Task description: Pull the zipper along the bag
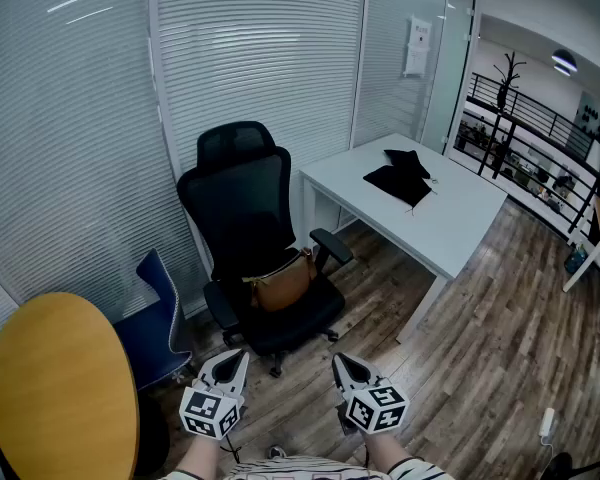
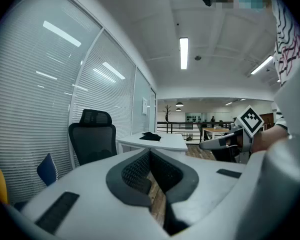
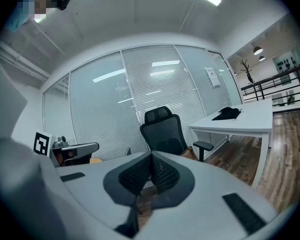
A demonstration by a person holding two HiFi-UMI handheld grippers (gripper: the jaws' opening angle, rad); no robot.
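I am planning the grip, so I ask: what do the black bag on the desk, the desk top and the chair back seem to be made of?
Black bag: probably soft fabric, matte; it lies limp and folded.
Desk top: smooth white laminate or painted board, with slight sheen.
Chair back: seemingly black mesh, matte; the weave is too small to confirm.

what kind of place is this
Most likely an office: a black mesh office chair, a white desk, and glass partition walls with slatted blinds.
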